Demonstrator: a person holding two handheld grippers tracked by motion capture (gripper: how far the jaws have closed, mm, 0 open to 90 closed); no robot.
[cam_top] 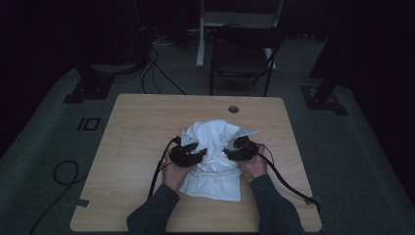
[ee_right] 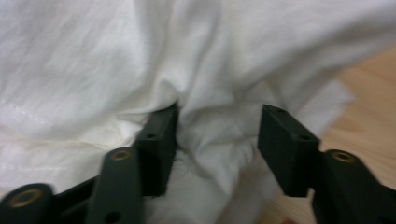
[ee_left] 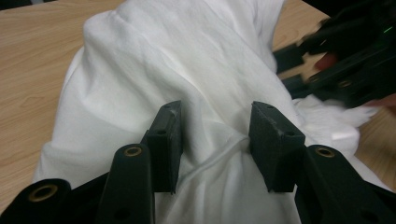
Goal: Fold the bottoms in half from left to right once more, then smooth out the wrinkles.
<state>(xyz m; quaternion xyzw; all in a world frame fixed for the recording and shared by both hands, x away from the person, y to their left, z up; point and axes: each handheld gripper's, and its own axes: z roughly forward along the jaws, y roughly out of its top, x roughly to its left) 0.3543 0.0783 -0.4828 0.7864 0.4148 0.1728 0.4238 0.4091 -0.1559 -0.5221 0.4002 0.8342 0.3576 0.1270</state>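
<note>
A crumpled white cloth (cam_top: 215,169) lies on the wooden table (cam_top: 142,122), just in front of the person. My left gripper (cam_top: 200,154) meets it from the left and my right gripper (cam_top: 229,152) from the right, both at its bunched middle. In the left gripper view the cloth (ee_left: 187,60) bulges up between the jaws of the left gripper (ee_left: 215,140), which press a thick fold from both sides. The right gripper (ee_left: 345,60) shows blurred at the far right. In the right gripper view the right gripper (ee_right: 217,140) stands open over the cloth (ee_right: 93,56); one pad touches a fold and the other is clear.
A round cable hole (cam_top: 233,108) sits near the table's far edge. Behind the table stands a dark folding chair (cam_top: 242,54), with cables on the floor (cam_top: 156,73). Each gripper trails a black cable toward the near edge. Bare wood surrounds the cloth on all sides.
</note>
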